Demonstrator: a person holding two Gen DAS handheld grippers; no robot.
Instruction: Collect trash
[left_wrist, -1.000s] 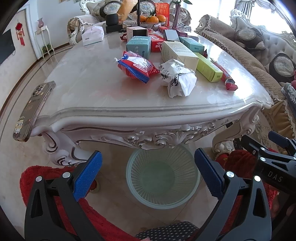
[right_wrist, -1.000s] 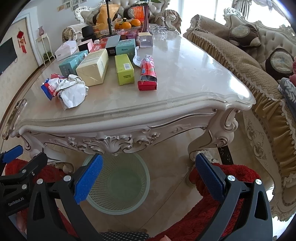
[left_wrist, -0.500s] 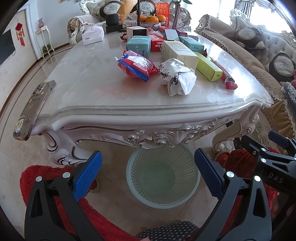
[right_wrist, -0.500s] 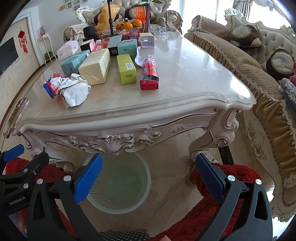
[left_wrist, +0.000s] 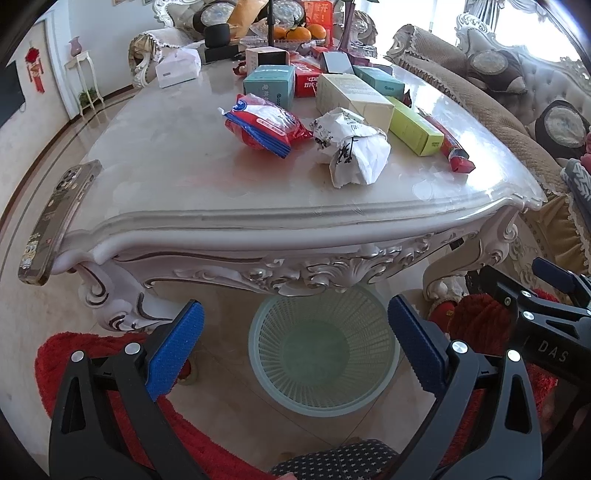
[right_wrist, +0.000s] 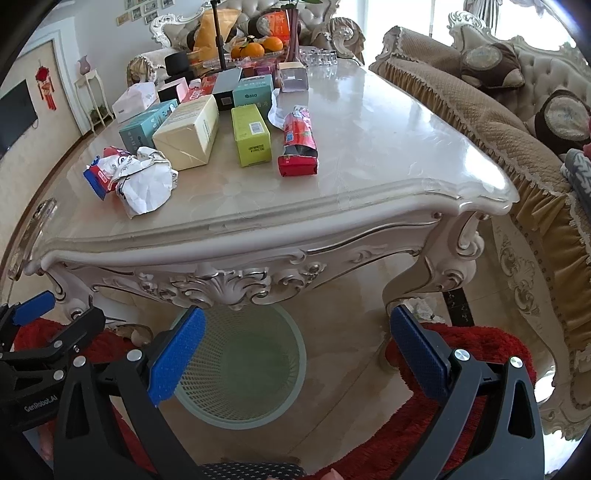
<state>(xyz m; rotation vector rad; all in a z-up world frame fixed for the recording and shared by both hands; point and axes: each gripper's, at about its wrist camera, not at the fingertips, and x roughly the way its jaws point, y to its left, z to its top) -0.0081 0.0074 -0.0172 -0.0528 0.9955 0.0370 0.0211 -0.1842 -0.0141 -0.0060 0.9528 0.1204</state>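
1. A pale green mesh bin (left_wrist: 324, 350) stands on the floor under the near edge of an ornate marble table (left_wrist: 177, 177). The part of its inside that shows holds nothing.
2. The left gripper (left_wrist: 291, 343) hangs low before the near edge, jaws spread wide, grasping nothing and touching nothing; the bin shows between its blue pads (left_wrist: 177, 347).
3. The right gripper (right_wrist: 295, 350) hangs beside it, likewise spread wide and empty, with the bin between its fingers.
4. The trash lies on the table, towards the near edge: a crumpled white paper (left_wrist: 351, 147) touching a red and blue packet (left_wrist: 262, 125).
5. A red wrapper (right_wrist: 299, 147) lies further right, just beside a lime green box (right_wrist: 251, 134).
6. Behind these stand a cream box (right_wrist: 188, 133), teal boxes (left_wrist: 269, 85) and a tissue box (left_wrist: 177, 68); a dish of oranges (right_wrist: 255, 48) sits at the far edge.
7. A phone (left_wrist: 55, 221) overhangs the near left corner.
8. In the right wrist view the table's carved rim hides the far part of the bin. Things at the far edge crowd together and are hard to tell apart.
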